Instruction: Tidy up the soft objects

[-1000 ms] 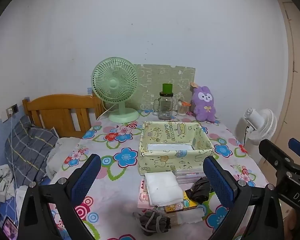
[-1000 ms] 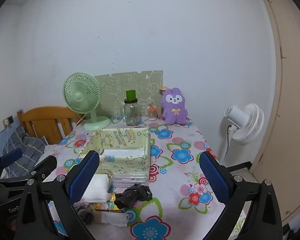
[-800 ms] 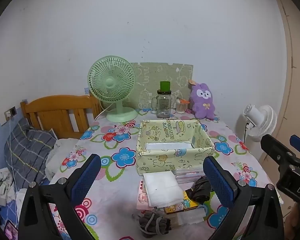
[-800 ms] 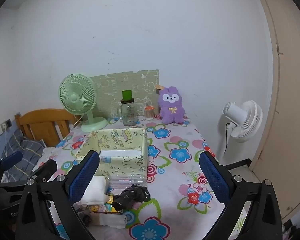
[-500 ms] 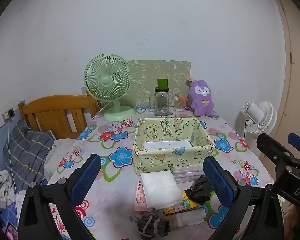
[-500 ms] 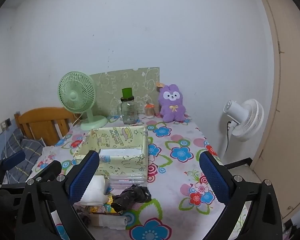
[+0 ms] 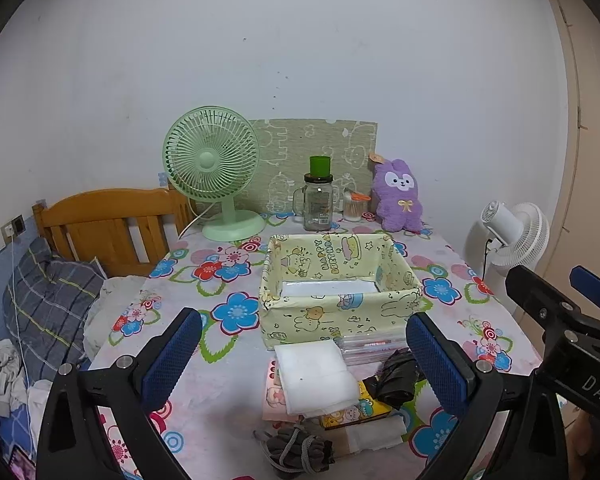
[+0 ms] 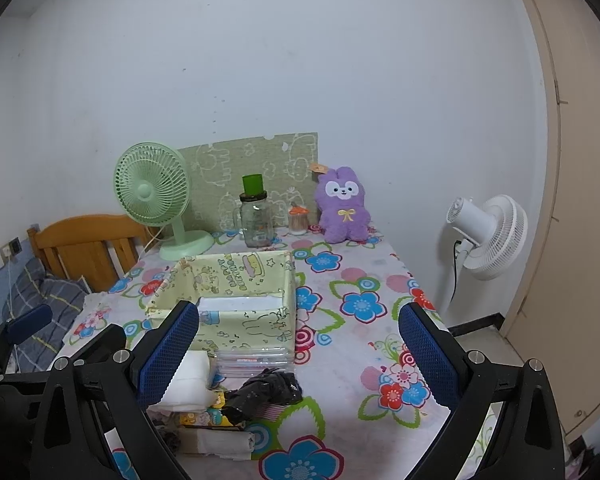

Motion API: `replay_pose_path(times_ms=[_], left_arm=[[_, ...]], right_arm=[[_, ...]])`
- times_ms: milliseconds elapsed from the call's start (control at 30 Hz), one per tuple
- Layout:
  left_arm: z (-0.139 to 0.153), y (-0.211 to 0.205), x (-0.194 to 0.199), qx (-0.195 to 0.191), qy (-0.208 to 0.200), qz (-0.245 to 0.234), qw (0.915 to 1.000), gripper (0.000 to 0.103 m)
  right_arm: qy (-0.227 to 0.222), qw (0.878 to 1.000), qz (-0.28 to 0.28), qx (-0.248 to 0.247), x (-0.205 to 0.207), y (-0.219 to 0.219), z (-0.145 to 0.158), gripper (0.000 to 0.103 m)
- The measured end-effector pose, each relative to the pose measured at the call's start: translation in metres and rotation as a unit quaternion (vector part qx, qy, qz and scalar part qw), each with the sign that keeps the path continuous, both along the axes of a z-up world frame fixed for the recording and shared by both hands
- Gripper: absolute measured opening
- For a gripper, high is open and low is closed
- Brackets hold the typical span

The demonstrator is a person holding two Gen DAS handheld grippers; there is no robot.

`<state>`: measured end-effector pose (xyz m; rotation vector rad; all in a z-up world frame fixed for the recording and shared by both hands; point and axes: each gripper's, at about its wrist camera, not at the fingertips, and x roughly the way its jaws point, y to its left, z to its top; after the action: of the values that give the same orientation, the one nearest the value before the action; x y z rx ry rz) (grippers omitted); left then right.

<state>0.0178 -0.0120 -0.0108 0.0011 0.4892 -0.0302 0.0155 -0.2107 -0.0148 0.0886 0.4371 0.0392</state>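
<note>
**Two claws wide apart above a pile of soft things**

Both claws hang over the near edge of the worktop [image 7: 228, 376], which wears a flowered cloth. The left claw [image 7: 304, 360] has its blue pads spread wide and grips nothing; the right claw [image 8: 298, 354] is the same, fingers well apart and empty.

Near the front edge lies the pile. A folded white cloth [image 7: 316, 376] sits on top of a pink packet and a yellow box [image 7: 356, 414]. Just to its right is a crumpled black bag [image 7: 396, 376]. In front, closest to the edge, is a grey bundle [image 7: 296, 446] tied with cord, beside a white wad [image 8: 220, 442]. A clear flat case [image 7: 372, 348] lies between the pile and the bin.

The yellow fabric bin [image 7: 340, 292] stands just behind the pile, with only a white sheet showing at its bottom.

Along the wall stand a green fan [image 7: 214, 172], a jar [image 7: 318, 204] with a green cup on its lid, and a purple plush [image 7: 398, 196], upright. A white fan [image 8: 486, 236] stands off the worktop to the right.
</note>
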Motion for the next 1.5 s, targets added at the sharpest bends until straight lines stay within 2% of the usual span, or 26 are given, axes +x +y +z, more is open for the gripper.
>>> replay_pose_path(times_ms=[1500], left_arm=[[-0.001,-0.003,0.0,0.002,-0.002,-0.004,1.0,0.103]], right_arm=[[0.0,1.0,0.012,0.0,0.001,0.009,0.002,0.101]])
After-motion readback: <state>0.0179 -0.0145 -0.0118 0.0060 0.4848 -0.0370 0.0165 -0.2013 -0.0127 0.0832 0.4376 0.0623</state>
